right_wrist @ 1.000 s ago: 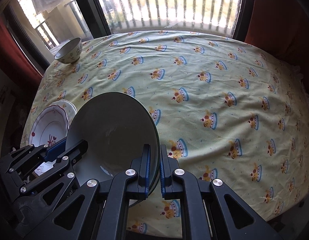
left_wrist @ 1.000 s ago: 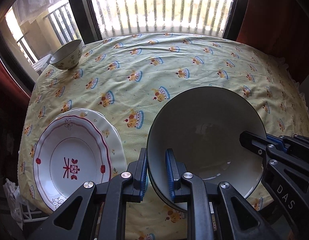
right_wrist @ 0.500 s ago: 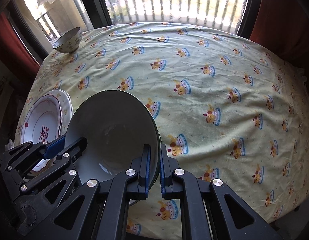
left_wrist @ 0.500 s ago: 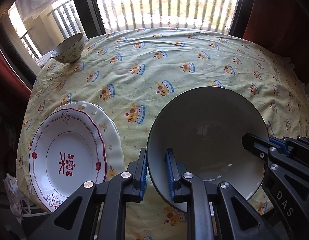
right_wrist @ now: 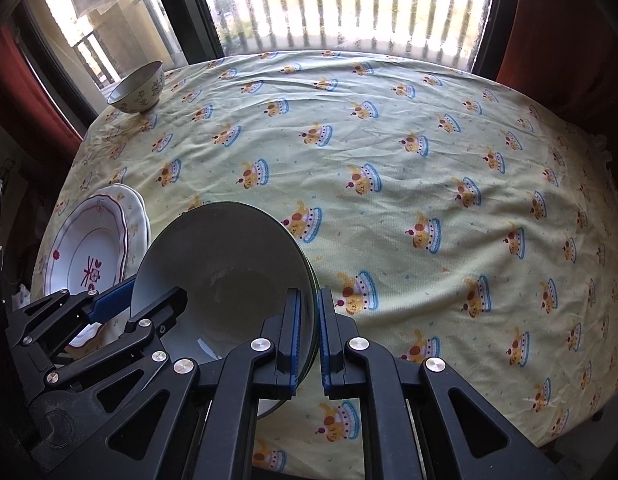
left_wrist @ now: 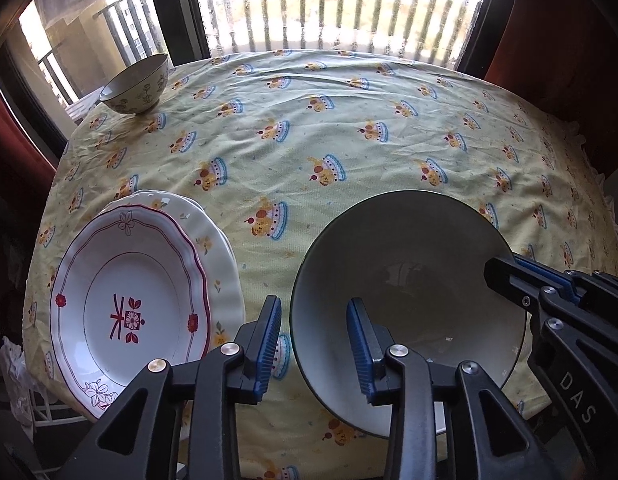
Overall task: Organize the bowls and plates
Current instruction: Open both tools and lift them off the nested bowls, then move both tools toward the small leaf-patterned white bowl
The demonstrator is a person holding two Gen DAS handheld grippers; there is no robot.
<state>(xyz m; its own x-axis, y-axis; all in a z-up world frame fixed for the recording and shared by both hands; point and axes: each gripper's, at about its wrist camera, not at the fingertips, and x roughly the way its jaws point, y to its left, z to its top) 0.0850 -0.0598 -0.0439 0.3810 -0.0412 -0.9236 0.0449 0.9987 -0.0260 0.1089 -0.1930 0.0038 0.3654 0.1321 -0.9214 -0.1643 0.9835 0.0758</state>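
While the right gripper (right_wrist: 307, 336) stays clamped on the near right rim of the grey bowl (left_wrist: 409, 304), the left gripper (left_wrist: 313, 344), its jaws just opened and straddling the bowl's left rim without pressing, stands between the bowl and the stacked floral plates (left_wrist: 129, 300) on the tablecloth (left_wrist: 349, 152).

Lower plate (left_wrist: 225, 248) mostly hidden under red-trimmed plate (left_wrist: 129, 312); pattern perhaps floral.

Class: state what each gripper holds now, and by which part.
The right gripper clamps the grey bowl by its rim. The left gripper has just been opening astride the opposite rim and holds nothing.
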